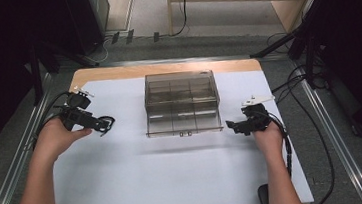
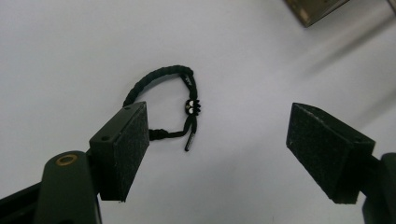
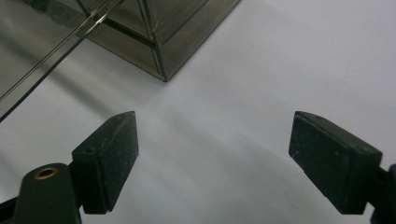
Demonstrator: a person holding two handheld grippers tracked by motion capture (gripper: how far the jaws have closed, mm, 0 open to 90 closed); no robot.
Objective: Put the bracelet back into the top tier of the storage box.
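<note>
A black braided cord bracelet with a small bead lies on the white table sheet, seen in the high view as a dark loop left of the box. My left gripper hovers over it with jaws wide apart; one end of the cord runs behind the left pad, and nothing is pinched. A smoky transparent compartment box sits at the table's middle back. My right gripper rests right of the box, open, with bare sheet between its jaws. The box's corner is just ahead of it.
The white sheet covers the wooden table. Cables trail off the right side, and metal rails run along both table sides. Dark equipment stands at the left and right edges beyond the table.
</note>
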